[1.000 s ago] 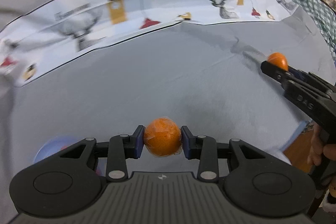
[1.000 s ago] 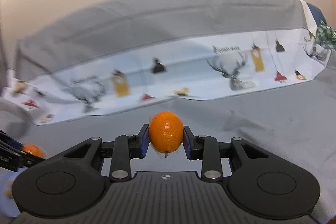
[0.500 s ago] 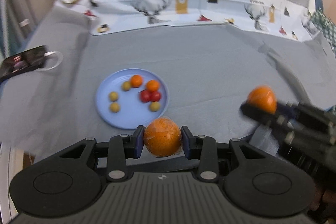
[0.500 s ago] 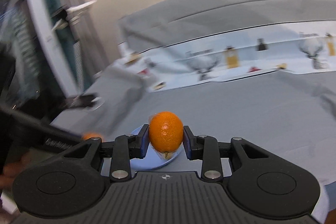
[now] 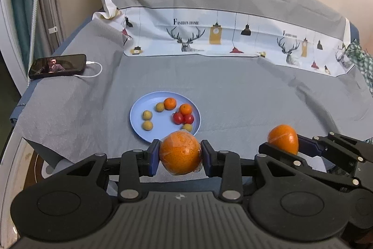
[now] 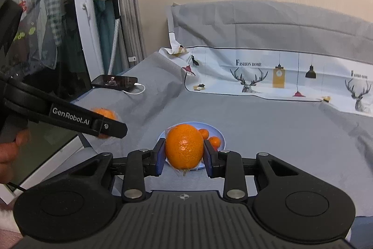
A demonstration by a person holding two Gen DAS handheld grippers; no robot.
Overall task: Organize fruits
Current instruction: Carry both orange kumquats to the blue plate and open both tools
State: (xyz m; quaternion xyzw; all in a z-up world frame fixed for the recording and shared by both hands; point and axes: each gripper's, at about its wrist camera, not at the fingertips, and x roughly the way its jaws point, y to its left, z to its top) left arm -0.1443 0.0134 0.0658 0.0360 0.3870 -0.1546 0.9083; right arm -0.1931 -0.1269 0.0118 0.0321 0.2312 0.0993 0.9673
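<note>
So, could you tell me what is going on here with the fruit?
A person holds a claw in each hand, and each is shut on a wrapped orange: the left claw grips one orange, the right claw another. Both hang above the grey cloth near the blue plate, which already carries small oranges, two cherry tomatoes and some yellowish fruits. Neither orange is set down yet.

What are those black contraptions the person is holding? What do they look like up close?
Each is a matte black plastic tool: a ribbed top plate, two round discs, and linked bars with silver rivets leading to blue-padded fingers. The left gripper carries white "GenRobot.AI" lettering on its side; the right gripper looks identical.
</note>
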